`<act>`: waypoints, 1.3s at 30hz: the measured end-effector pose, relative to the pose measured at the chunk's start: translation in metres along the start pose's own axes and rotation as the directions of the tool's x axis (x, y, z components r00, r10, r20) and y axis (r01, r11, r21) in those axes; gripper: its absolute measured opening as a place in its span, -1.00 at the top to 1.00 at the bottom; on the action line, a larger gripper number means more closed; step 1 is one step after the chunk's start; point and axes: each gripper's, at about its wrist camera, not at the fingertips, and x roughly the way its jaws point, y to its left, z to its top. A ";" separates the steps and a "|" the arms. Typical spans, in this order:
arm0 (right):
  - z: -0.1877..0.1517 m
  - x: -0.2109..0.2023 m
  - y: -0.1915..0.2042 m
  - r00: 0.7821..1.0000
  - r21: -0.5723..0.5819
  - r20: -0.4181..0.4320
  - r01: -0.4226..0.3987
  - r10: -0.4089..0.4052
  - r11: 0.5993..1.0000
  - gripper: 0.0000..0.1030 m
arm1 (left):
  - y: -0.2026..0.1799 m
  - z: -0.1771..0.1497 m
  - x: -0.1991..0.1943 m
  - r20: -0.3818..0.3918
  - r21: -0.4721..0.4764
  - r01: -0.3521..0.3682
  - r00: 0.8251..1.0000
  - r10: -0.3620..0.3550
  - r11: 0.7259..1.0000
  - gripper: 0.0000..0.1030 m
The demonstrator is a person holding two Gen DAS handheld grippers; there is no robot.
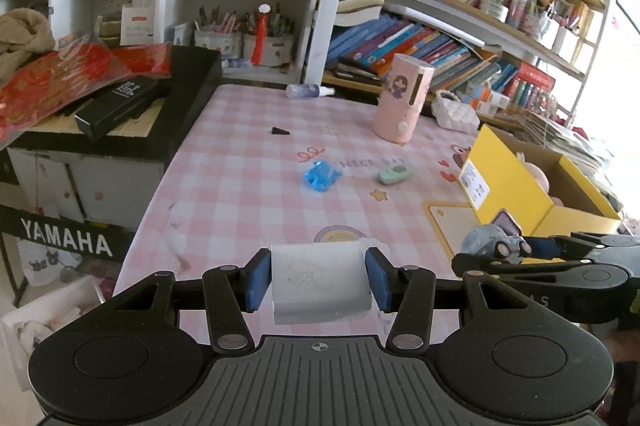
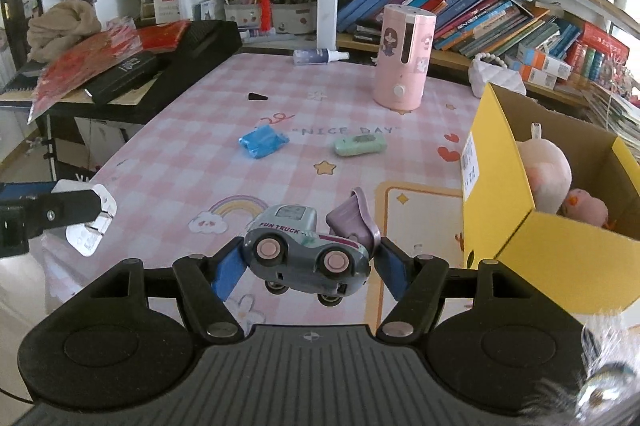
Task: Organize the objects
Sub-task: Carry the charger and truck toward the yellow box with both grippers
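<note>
My left gripper (image 1: 318, 280) is shut on a white box-like block (image 1: 320, 282), held above the near edge of the pink checked table (image 1: 224, 186). My right gripper (image 2: 308, 268) is shut on a grey toy truck (image 2: 306, 254) with pink wheels and a purple flap, tilted on its side above the table's near right part. The same toy truck (image 1: 490, 236) shows at the right edge of the left wrist view. An open yellow cardboard box (image 2: 508, 222) with plush toys inside stands just right of the truck. A blue wrapped object (image 2: 263, 141) and a mint green case (image 2: 360, 145) lie mid-table.
A pink cylinder appliance (image 2: 402, 60) stands at the back, a spray bottle (image 2: 318, 56) lies beyond it, and a small black wedge (image 2: 257, 96) lies on the cloth. A black keyboard case with red packets (image 1: 120, 94) borders the left side. Bookshelves (image 1: 460, 38) rise behind.
</note>
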 end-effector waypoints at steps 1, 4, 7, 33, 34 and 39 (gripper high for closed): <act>-0.002 -0.003 0.002 1.000 0.000 0.002 0.000 0.000 1.000 -0.30 | -0.001 -0.002 -0.003 0.001 0.002 0.001 1.000 -0.001 1.000 0.05; -0.010 -0.012 0.006 1.000 0.005 0.006 0.002 -0.002 1.000 -0.30 | -0.003 -0.006 -0.010 0.003 0.012 0.008 1.000 -0.008 1.000 0.05; -0.018 -0.020 0.007 1.000 0.019 0.007 0.011 -0.011 1.000 -0.30 | -0.008 -0.011 -0.016 0.000 0.027 0.024 1.000 -0.024 0.999 0.05; -0.113 -0.101 -0.040 0.968 0.296 -0.049 0.249 -0.245 0.922 -0.30 | -0.090 -0.042 -0.018 -0.131 0.263 0.318 0.947 -0.293 0.911 0.05; -0.116 -0.104 -0.043 0.965 0.306 -0.053 0.261 -0.257 0.916 -0.30 | -0.095 -0.043 -0.017 -0.138 0.272 0.333 0.942 -0.306 0.903 0.05; -0.131 -0.120 -0.059 0.944 0.357 -0.079 0.326 -0.319 0.875 -0.30 | -0.119 -0.047 -0.011 -0.173 0.309 0.403 0.915 -0.366 0.862 0.05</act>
